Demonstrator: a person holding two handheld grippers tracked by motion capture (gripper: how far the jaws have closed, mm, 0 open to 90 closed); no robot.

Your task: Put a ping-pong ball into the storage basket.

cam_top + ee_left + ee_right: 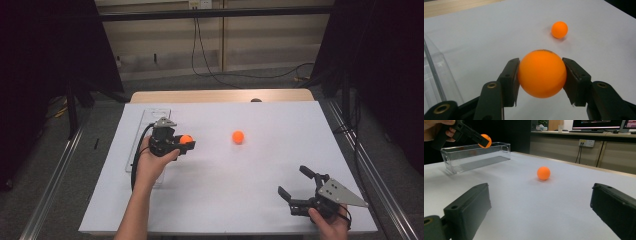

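Pinched between both jaws of the left gripper (pixel 186 143): an orange ball (pixel 542 73), lifted off the white table (pixel 225 200), just beside a clear plastic box (pixel 474 157). Lying loose mid-table, well apart: a second ball (pixel 238 136). Near the front right edge, right gripper (pixel 295 182), jaws spread wide, gripping nothing.

text: none legible | labels: none | brands: none | numbers: none | monitor screens (pixel 596 123): too blurred to read
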